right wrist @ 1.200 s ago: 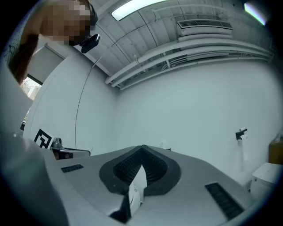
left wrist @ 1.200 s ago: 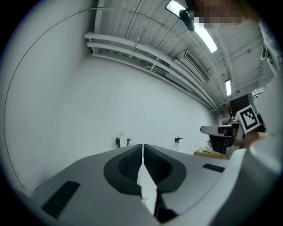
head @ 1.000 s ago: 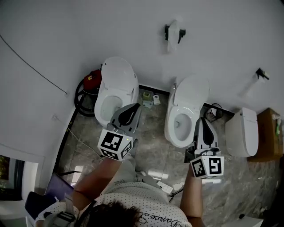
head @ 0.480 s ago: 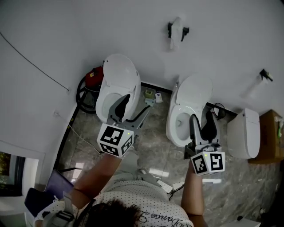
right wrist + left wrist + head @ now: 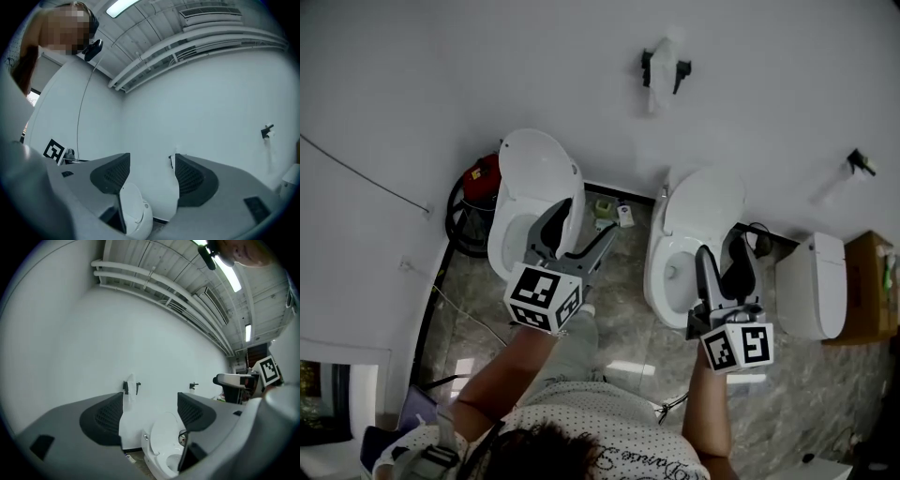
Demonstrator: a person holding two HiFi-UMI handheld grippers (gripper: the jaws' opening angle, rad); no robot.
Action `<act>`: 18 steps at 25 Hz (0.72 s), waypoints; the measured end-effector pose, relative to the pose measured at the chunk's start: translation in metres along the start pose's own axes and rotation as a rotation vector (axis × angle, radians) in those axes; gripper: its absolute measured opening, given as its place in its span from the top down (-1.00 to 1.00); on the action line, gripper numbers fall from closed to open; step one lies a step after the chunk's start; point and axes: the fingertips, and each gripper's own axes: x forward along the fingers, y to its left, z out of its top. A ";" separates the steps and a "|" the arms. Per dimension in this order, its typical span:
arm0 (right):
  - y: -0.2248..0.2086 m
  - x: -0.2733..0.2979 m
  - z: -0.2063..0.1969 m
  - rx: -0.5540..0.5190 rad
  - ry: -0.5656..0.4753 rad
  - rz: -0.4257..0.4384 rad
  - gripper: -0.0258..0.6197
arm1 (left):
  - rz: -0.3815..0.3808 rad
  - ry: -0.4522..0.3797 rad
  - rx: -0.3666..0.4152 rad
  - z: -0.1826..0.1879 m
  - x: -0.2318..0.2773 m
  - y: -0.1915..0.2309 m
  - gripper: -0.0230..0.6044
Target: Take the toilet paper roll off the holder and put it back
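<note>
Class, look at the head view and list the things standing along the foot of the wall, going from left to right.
red object ringed by a black hose → left toilet → middle toilet → closed white toilet → brown box

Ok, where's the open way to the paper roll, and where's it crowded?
Bare wall surrounds the toilet paper roll, above both toilets. Between the left toilet and right toilet the near floor is bare; small items crowd the wall end, a hose coil the left corner.

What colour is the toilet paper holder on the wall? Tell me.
Black. The holder shows best in the head view.
</note>
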 end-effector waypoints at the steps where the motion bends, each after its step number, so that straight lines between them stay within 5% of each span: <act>1: -0.004 0.014 -0.002 -0.003 0.001 -0.002 0.02 | -0.005 -0.004 0.002 0.001 0.014 0.008 -0.18; 18: -0.053 0.224 -0.021 -0.031 0.004 -0.037 0.02 | -0.040 -0.022 0.007 0.022 0.180 0.152 -0.20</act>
